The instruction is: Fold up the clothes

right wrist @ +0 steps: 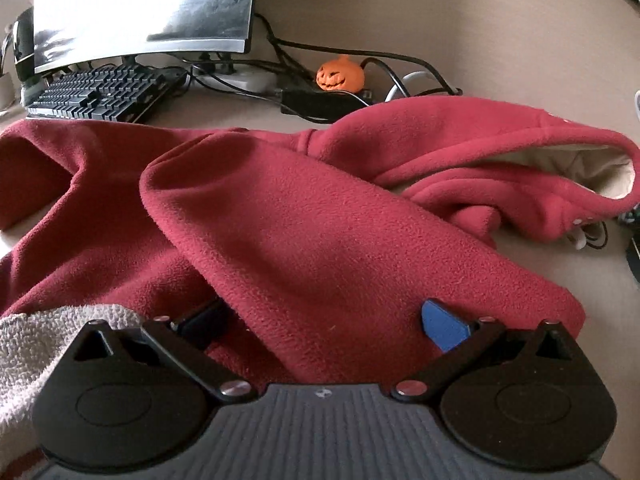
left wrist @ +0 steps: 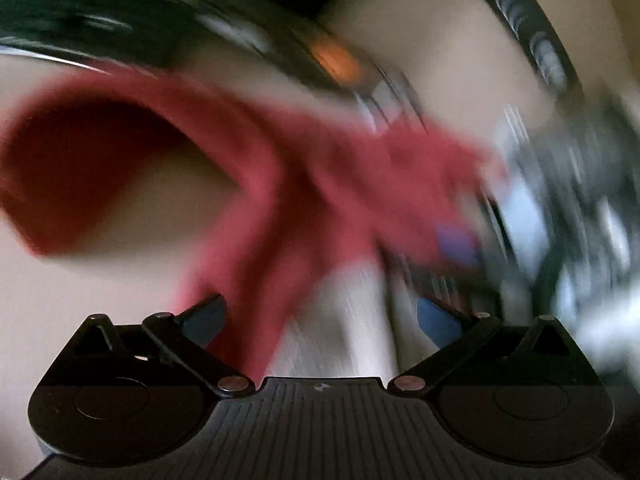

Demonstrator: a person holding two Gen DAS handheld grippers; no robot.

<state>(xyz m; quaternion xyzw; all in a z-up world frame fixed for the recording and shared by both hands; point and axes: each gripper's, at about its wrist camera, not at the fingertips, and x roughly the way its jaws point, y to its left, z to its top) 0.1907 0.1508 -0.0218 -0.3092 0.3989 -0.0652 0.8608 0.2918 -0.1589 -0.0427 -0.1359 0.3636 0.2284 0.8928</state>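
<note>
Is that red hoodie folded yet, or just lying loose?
Loose. The hoodie lies rumpled on the desk, one sleeve flopped across it, hood gaping open.

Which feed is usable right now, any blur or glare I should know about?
Left wrist: heavy motion blur, red fleece smeared, background unreadable. Right wrist: sharp, fleece texture clear, strong glare washes out the monitor; fisheye bends the desk edge; pumpkin crisp.
</note>
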